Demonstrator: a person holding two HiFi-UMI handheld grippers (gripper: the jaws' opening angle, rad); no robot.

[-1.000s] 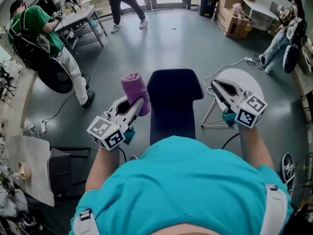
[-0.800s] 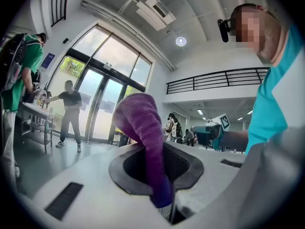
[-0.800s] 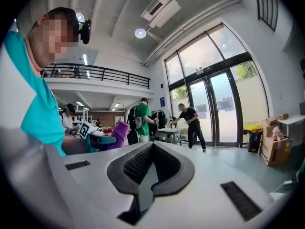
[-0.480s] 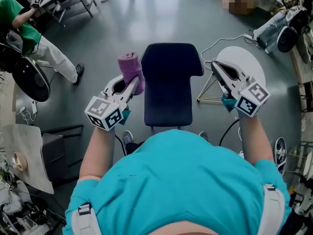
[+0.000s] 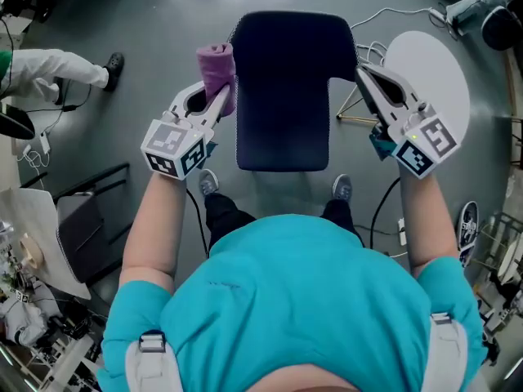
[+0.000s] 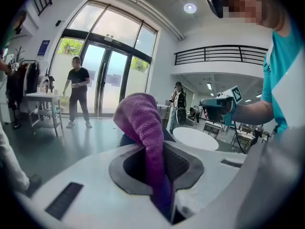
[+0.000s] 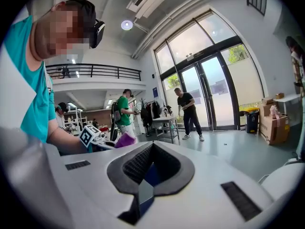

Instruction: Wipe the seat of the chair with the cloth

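The dark blue chair [image 5: 283, 88] stands right in front of me on the grey floor, seen from above. My left gripper [image 5: 222, 96] hangs at the chair's left edge, shut on a purple cloth [image 5: 216, 65]. The cloth [image 6: 141, 120] bunches up above the jaws of the left gripper [image 6: 153, 149] and runs down between them. My right gripper [image 5: 364, 78] is held beside the chair's right edge, shut with nothing in it. In the right gripper view the right gripper [image 7: 148, 170] has its jaws together, and the cloth [image 7: 125, 140] shows across the chair.
A white round table [image 5: 431, 70] on a metal stand is just right of the chair, with cables [image 5: 384, 211] on the floor. Another person's legs [image 5: 51, 64] are at the far left. A dark frame [image 5: 90, 227] stands at my left. People stand by the glass doors [image 7: 188, 111].
The chair has come nearer and now lies between both grippers. The grippers have moved forward to flank it, the left one still holding the cloth.
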